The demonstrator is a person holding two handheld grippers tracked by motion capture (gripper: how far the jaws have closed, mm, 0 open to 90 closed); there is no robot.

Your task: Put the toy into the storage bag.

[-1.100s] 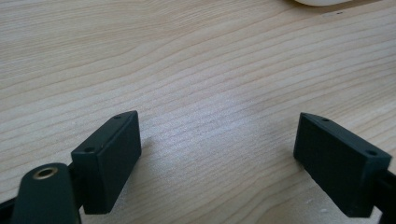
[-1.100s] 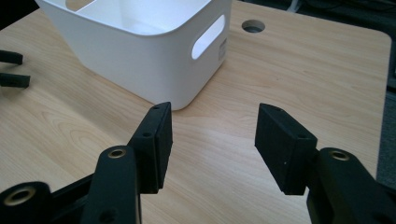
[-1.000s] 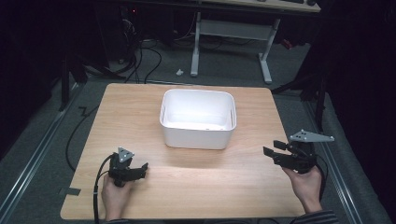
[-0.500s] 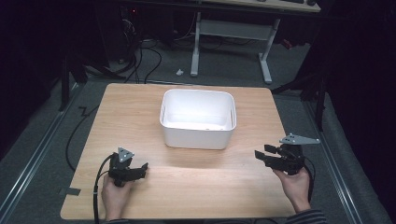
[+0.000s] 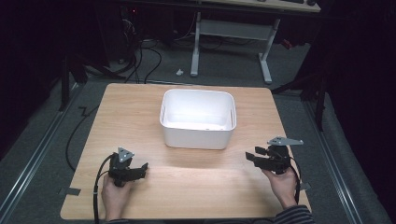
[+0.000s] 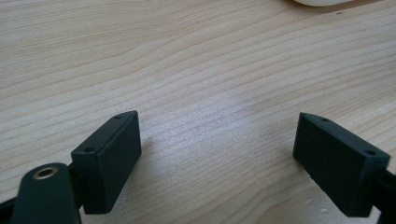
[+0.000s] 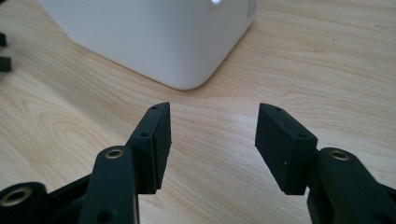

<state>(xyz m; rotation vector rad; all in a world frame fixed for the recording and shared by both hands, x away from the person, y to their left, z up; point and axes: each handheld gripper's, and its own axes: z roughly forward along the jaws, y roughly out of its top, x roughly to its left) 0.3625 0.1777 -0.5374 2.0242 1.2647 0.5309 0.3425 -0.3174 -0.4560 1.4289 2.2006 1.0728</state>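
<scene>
A white plastic bin [image 5: 197,119] stands at the middle of the wooden table [image 5: 196,186], and I see nothing inside it. My left gripper [image 5: 141,169] rests low over the near left of the table, held in a hand. Its jaws stand wide apart over bare wood [image 6: 217,149]. My right gripper [image 5: 251,157] is at the near right and points left toward the bin's front corner. It is open and holds nothing [image 7: 212,135]. The bin's rounded corner [image 7: 154,32] lies just beyond the right jaws.
Past the table's far edge, a white desk frame [image 5: 233,30] stands on grey carpet with cables [image 5: 140,56] beside it. Metal floor rails [image 5: 28,172] run along both sides of the table. The left gripper's jaw tips [image 7: 3,51] show far off in the right gripper view.
My right gripper has moved left and lower, in from the table's right edge toward the bin's front corner. The left gripper has stayed put.
</scene>
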